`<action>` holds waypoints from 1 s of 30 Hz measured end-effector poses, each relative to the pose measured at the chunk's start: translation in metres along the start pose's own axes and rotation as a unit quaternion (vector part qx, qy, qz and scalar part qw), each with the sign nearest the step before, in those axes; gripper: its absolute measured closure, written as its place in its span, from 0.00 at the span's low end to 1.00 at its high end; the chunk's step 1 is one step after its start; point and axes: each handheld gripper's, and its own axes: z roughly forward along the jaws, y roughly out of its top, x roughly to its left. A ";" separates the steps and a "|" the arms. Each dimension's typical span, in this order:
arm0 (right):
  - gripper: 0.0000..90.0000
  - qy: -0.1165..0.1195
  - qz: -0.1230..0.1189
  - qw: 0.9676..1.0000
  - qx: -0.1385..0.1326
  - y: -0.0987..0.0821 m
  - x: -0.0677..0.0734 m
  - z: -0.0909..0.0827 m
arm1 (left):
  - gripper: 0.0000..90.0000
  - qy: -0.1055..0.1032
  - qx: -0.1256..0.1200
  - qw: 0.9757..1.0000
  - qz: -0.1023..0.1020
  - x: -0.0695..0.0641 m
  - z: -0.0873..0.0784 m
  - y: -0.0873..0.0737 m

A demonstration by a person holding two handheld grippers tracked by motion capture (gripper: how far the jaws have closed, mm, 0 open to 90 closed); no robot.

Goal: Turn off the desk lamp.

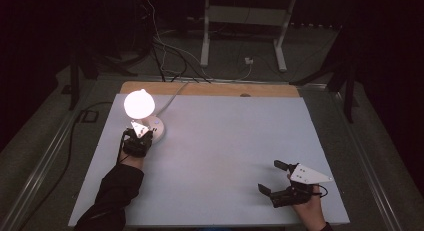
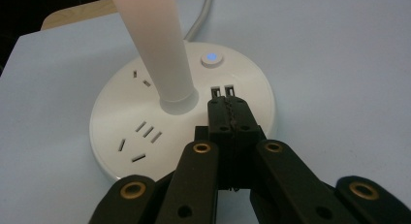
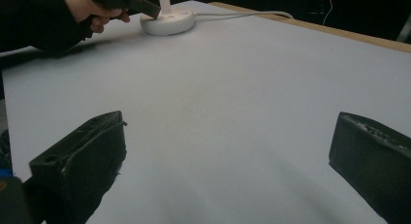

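In the high view, your left gripper (image 1: 141, 137) is at the round white base of the desk lamp (image 1: 156, 131), which stands near the far left corner of the pale table (image 1: 225, 141). The lamp's globe (image 1: 139, 104) glows bright just above that gripper. Its white cord (image 1: 175, 93) runs off the far edge of the table. Your right gripper (image 1: 274, 177) is near the front right corner, well apart from the lamp, and its jaws stand wide apart with nothing between them.

In the left gripper view, the jaws of your left gripper (image 2: 229, 104) are pressed together, holding nothing. Their tips lie over the lamp base (image 2: 121, 122), just before two small USB ports (image 2: 222, 92). A round button with a blue light (image 2: 212, 58) is beyond them, and the white stem (image 2: 155, 44) rises just beside.

In the right gripper view, your right gripper (image 3: 228, 146) is released, with bare table between its jaws. Far off, your left hand (image 3: 89, 8) holds the other gripper against the lamp base (image 3: 167, 23).
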 end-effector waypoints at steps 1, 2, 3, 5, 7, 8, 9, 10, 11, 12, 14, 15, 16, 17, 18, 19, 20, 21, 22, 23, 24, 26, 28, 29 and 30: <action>0.00 0.000 0.000 1.000 0.001 0.000 0.000 0.000 | 1.00 0.000 0.000 1.000 0.000 0.000 0.000 0.000; 0.00 0.000 0.000 1.000 0.000 0.000 0.000 0.000 | 1.00 -0.009 -0.002 1.000 0.008 -0.002 0.000 -0.001; 0.00 0.000 0.000 1.000 0.000 0.000 0.000 0.000 | 1.00 -0.009 -0.002 1.000 0.008 -0.002 0.000 -0.001; 0.00 0.001 0.001 1.000 0.000 0.000 0.000 0.000 | 1.00 -0.002 -0.004 1.000 0.014 -0.005 0.001 -0.001; 0.00 0.001 -0.001 1.000 0.000 0.000 0.000 0.000 | 1.00 -0.002 -0.015 1.000 0.007 -0.004 -0.003 0.002; 0.00 0.001 -0.001 1.000 0.000 0.000 0.000 0.000 | 1.00 -0.002 -0.015 1.000 0.007 -0.004 -0.003 0.002; 0.00 0.000 0.001 1.000 -0.002 0.000 0.000 -0.001 | 1.00 -0.001 -0.023 1.000 0.001 -0.002 -0.006 0.004; 0.00 0.000 0.001 1.000 -0.002 0.000 0.000 -0.001 | 1.00 0.001 -0.029 1.000 -0.003 0.001 -0.008 0.005; 0.00 -0.001 0.002 1.000 -0.002 0.000 -0.001 0.000 | 1.00 0.002 -0.032 0.999 -0.006 0.002 -0.010 0.007; 0.00 -0.001 0.003 1.000 -0.001 0.000 -0.001 0.000 | 1.00 0.003 -0.035 0.999 -0.010 0.004 -0.012 0.008; 0.00 0.001 0.002 1.000 0.000 0.000 -0.001 0.000 | 1.00 0.002 -0.037 0.999 -0.013 0.005 -0.014 0.008; 0.00 0.001 0.001 1.000 0.001 0.000 0.000 0.000 | 1.00 0.003 -0.039 0.999 -0.014 0.006 -0.014 0.009; 0.00 0.000 -0.001 1.000 0.000 0.000 0.000 0.000 | 1.00 0.002 -0.039 0.999 -0.015 0.006 -0.014 0.009; 0.00 0.000 -0.001 1.000 0.000 0.000 0.000 0.000 | 1.00 0.003 -0.039 0.999 -0.013 0.006 -0.014 0.009; 0.00 0.000 -0.001 1.000 0.000 0.000 0.000 0.000 | 1.00 0.003 -0.040 0.999 -0.014 0.006 -0.014 0.009; 0.00 0.000 0.000 1.000 0.000 0.000 0.000 0.000 | 1.00 0.000 -0.039 0.999 -0.016 0.007 -0.014 0.009; 0.00 0.001 0.002 1.000 0.001 0.000 0.000 0.000 | 1.00 0.001 -0.039 0.999 -0.016 0.007 -0.014 0.009; 0.00 0.001 0.002 1.000 0.001 0.000 0.000 0.000 | 1.00 0.001 -0.040 0.999 -0.016 0.006 -0.014 0.009; 0.00 0.000 0.002 1.000 0.000 0.000 -0.001 0.000 | 1.00 -0.001 -0.039 0.999 -0.016 0.006 -0.014 0.009; 0.00 0.000 0.002 1.000 0.000 0.000 -0.001 0.000 | 1.00 0.000 -0.039 0.999 -0.016 0.006 -0.013 0.009; 0.00 0.000 0.002 1.000 0.000 0.000 -0.001 0.000 | 1.00 -0.001 -0.039 0.999 -0.016 0.006 -0.013 0.008; 0.00 0.001 0.001 1.000 -0.001 0.000 0.000 0.000 | 1.00 0.000 -0.035 0.999 -0.013 0.006 -0.012 0.008; 0.00 0.001 0.000 1.000 0.000 0.000 0.000 0.000 | 1.00 -0.003 -0.032 0.999 -0.015 0.006 -0.011 0.007; 0.00 0.001 0.001 1.000 -0.001 0.000 0.000 0.000 | 1.00 -0.001 -0.030 0.999 -0.014 0.007 -0.010 0.006; 0.00 0.001 0.002 1.000 -0.001 0.000 0.000 0.000 | 1.00 -0.001 -0.029 0.999 -0.014 0.007 -0.010 0.006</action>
